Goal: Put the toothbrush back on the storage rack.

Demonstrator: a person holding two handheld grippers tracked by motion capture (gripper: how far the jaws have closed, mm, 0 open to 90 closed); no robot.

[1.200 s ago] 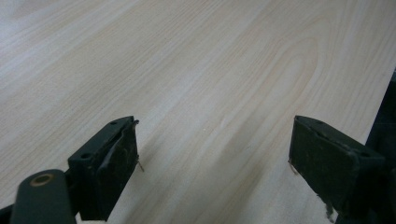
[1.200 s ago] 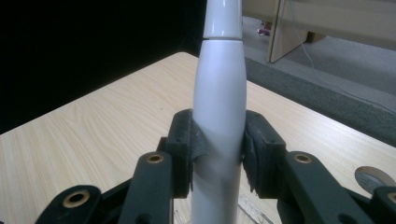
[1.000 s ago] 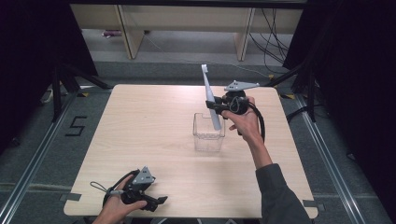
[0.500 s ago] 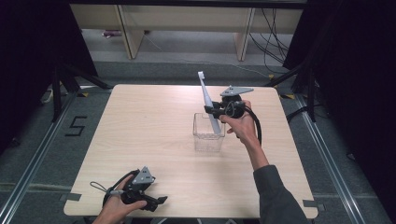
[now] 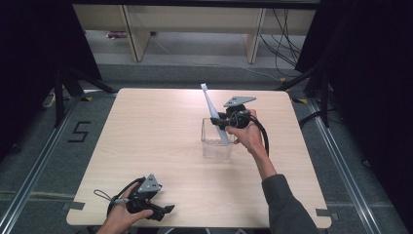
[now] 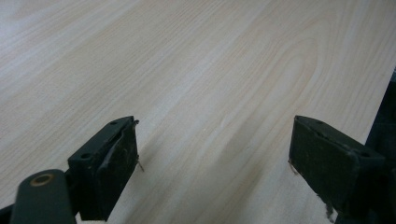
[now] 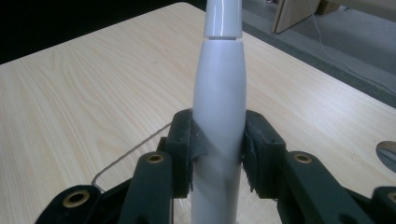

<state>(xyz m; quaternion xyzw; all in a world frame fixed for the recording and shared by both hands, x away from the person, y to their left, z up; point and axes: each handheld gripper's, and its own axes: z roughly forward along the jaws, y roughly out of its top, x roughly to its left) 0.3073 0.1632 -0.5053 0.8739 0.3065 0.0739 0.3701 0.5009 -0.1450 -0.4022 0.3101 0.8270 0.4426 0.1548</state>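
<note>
Pinching a white handle (image 5: 214, 114) mid-shaft, the right gripper (image 5: 225, 120) tilts it over the clear box (image 5: 216, 141) at frame centre (lower end already inside, likely for standing it there). Left gripper (image 5: 160, 210), lower left, rests spread and empty on the table (image 5: 146, 126).

A pale wooden table (image 5: 146, 136) stands on a grey floor (image 5: 44, 161), where a black "5" (image 5: 79, 131) is marked just off the table's left edge. On the far side, light wooden shelving (image 5: 195, 24) runs across, with loose cables (image 5: 287, 34) trailing at its right and black curtains (image 5: 370, 73) on both sides.
</note>
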